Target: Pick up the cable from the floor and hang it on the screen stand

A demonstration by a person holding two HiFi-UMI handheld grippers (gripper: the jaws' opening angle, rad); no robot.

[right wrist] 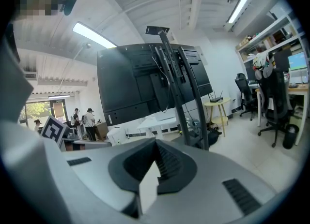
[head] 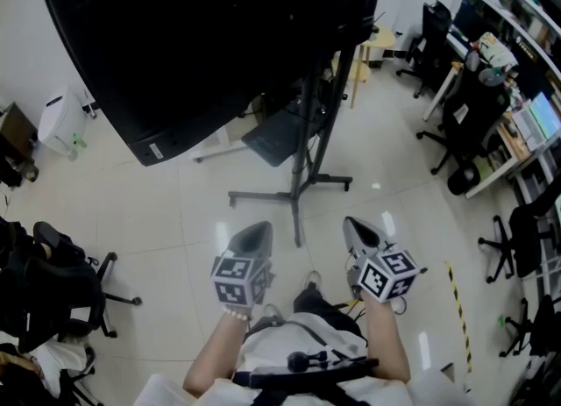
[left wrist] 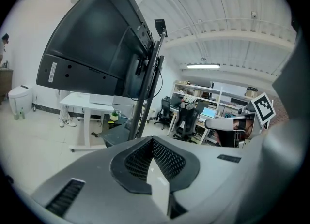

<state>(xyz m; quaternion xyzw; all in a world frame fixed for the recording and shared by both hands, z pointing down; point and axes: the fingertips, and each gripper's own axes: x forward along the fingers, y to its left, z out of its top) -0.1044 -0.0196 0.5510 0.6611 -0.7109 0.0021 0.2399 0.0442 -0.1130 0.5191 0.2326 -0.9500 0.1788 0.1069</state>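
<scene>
A big black screen (head: 202, 36) tilts on a black stand, whose pole (head: 311, 124) rises from floor legs (head: 294, 192) just ahead of me. Both grippers are held at waist height, pointing at the stand. My left gripper (head: 254, 231) and my right gripper (head: 355, 223) are both shut with nothing between the jaws. The left gripper view shows the screen (left wrist: 92, 53) and the pole (left wrist: 147, 82) beyond the shut jaws. In the right gripper view the screen's back (right wrist: 140, 80) and the pole (right wrist: 186, 102) appear. I cannot make out a cable on the floor; thin strands show by my right shoe (head: 353, 306).
Black office chairs stand at the left (head: 61, 281) and far right (head: 434, 32). Desks and shelves (head: 517, 106) line the right wall. A white bin (head: 61, 119), a small yellow table (head: 372, 45) and a white desk (left wrist: 92, 103) sit around the stand. Yellow-black tape (head: 458, 308) marks the floor.
</scene>
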